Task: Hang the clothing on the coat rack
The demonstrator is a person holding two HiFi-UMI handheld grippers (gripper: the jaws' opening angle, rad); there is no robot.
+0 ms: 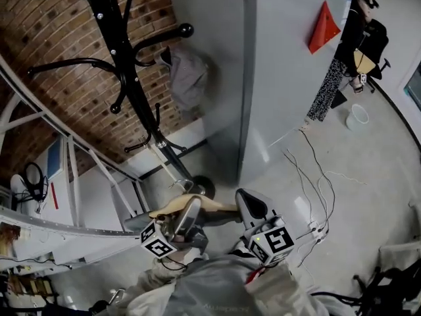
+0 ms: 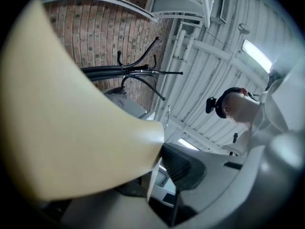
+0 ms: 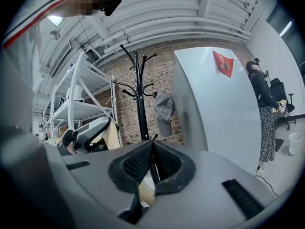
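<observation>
A bare wooden hanger [image 1: 197, 206] is held level between my two grippers, low in the head view. My left gripper [image 1: 187, 217] is shut on its left part; in the left gripper view the pale hanger [image 2: 71, 128] fills the left side and presses against the dark pad [image 2: 183, 165]. My right gripper [image 1: 245, 204] is shut on the hanger's right end; a sliver of wood [image 3: 145, 193] shows under the closed pads [image 3: 138, 163]. The black coat rack [image 1: 125, 64] stands ahead against the brick wall. A grey garment [image 1: 187, 78] hangs from one of its hooks.
A tall grey partition [image 1: 289, 78] with a red flag [image 1: 323, 28] stands right of the rack. White metal shelving [image 1: 79, 196] is at the left. Cables [image 1: 309, 176] trail across the floor. A person [image 1: 348, 45] and a white bucket [image 1: 358, 117] are far right.
</observation>
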